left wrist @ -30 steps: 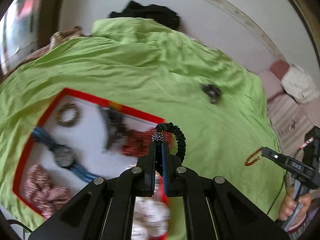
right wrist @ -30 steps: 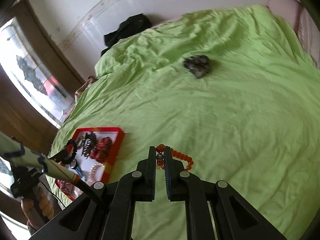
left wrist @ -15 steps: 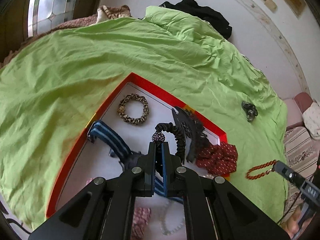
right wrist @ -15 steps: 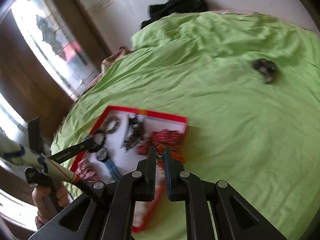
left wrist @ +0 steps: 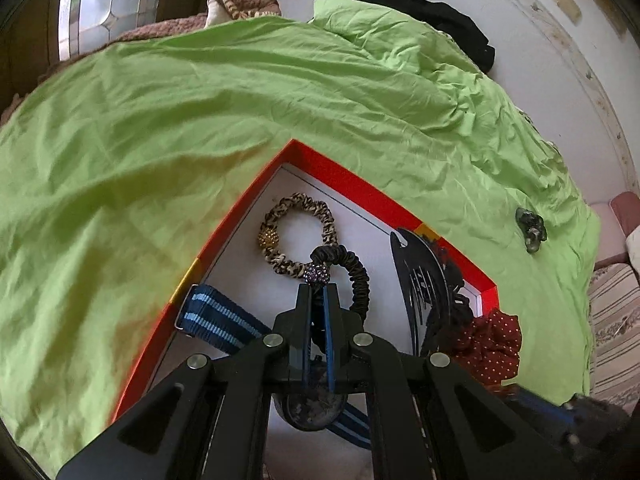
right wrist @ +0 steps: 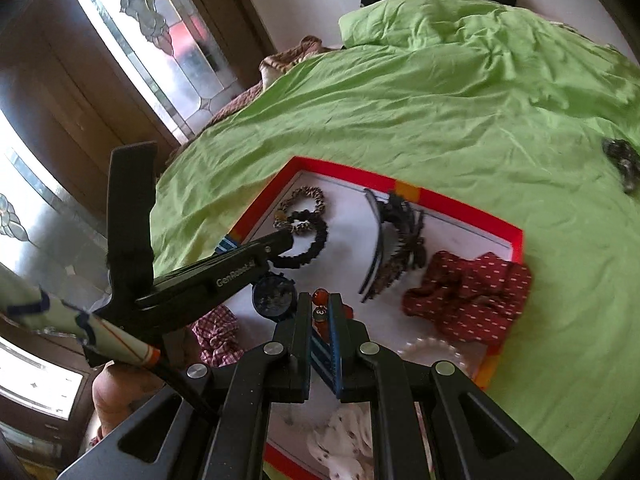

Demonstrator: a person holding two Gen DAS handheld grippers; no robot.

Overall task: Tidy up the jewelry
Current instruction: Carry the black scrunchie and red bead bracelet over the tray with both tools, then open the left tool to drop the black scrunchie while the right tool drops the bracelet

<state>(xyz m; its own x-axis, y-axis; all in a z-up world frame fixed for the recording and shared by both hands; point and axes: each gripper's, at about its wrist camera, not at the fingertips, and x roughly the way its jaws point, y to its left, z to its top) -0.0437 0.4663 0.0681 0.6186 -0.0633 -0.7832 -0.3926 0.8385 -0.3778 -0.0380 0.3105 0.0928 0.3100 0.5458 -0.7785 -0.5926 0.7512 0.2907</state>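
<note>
Green bedsheet [left wrist: 200, 128] no longer under either gripper: left gripper [left wrist: 317, 292], clamping black scrunchie [left wrist: 352, 272], and right gripper [right wrist: 320, 304], pinching orange bead bracelet [right wrist: 320, 296], now hover over red tray [left wrist: 360, 188], drop-off probably next.

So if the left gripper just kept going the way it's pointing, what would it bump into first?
Probably the leopard-print fabric hair tie on the white floor of the red-rimmed tray, just past the left gripper and its black hair tie; depth is hard to judge.
</note>
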